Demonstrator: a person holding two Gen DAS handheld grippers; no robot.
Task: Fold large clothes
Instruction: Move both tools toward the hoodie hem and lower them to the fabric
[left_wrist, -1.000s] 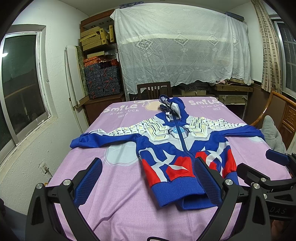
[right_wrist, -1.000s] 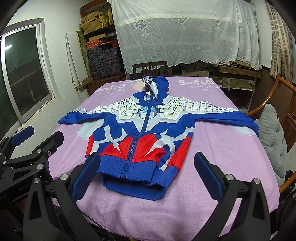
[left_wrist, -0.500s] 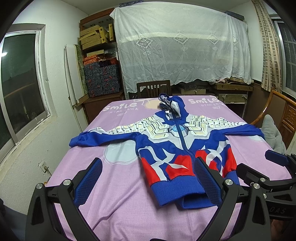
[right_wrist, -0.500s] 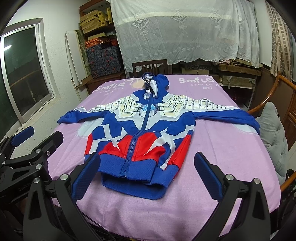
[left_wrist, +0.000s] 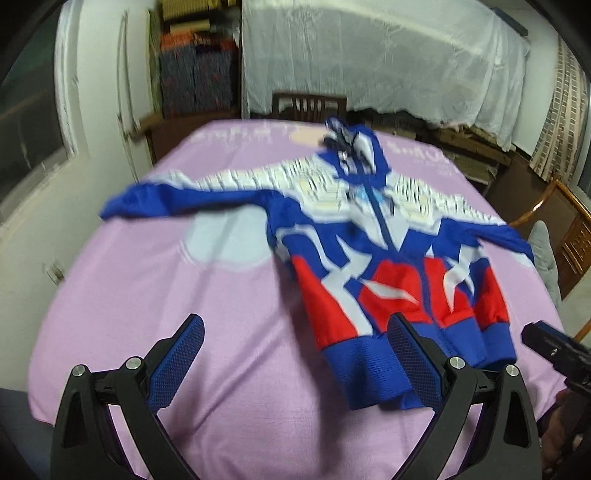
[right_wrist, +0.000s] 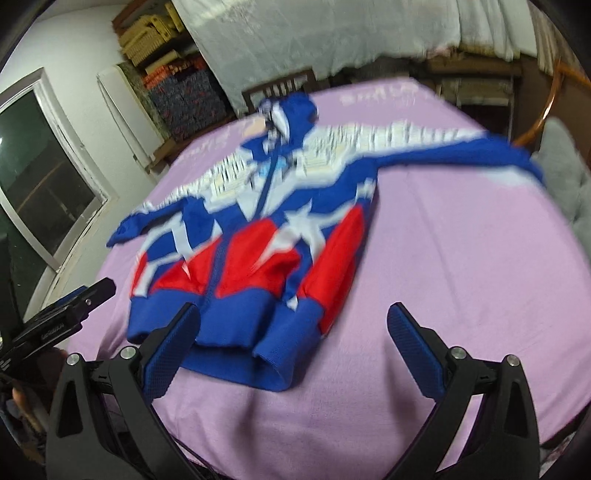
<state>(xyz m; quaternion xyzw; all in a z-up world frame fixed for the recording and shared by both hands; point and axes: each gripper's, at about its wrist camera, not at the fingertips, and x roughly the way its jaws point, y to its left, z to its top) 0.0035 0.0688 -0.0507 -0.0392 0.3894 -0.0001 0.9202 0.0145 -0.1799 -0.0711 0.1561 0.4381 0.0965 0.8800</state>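
Nearest the cameras, the left tool (left_wrist: 295, 354) stands spread wide and holds nothing, its blue pads above the bench (left_wrist: 155, 295) just short of the hoodie's hem; the right tool (right_wrist: 293, 341) is likewise released and empty, its left pad over the blue waistband. The hoodie (left_wrist: 380, 266), blue, red and white, lies zipped and face up on the lilac cloth that covers the bench, its rumpled hem close to the near edge, both sleeves spread out sideways, the hood at the far end. Left of the hoodie a broad stretch of bare cloth runs to the bench's left edge; right of it, in the right wrist view, another bare stretch reaches the right edge, which the right cuff (right_wrist: 524, 162) nearly meets. Beyond the hood the cloth goes on to the far edge, where a dark wooden chair (left_wrist: 309, 107) stands. Behind the chair hangs a white lace cover (left_wrist: 369, 55) over furniture. Left of the hoodie, past the bench, are a window (right_wrist: 40, 177) and stacked shelves (right_wrist: 173, 74); right of it a grey cushion (right_wrist: 569, 166) rests on a wooden armchair. Both views are motion-blurred.
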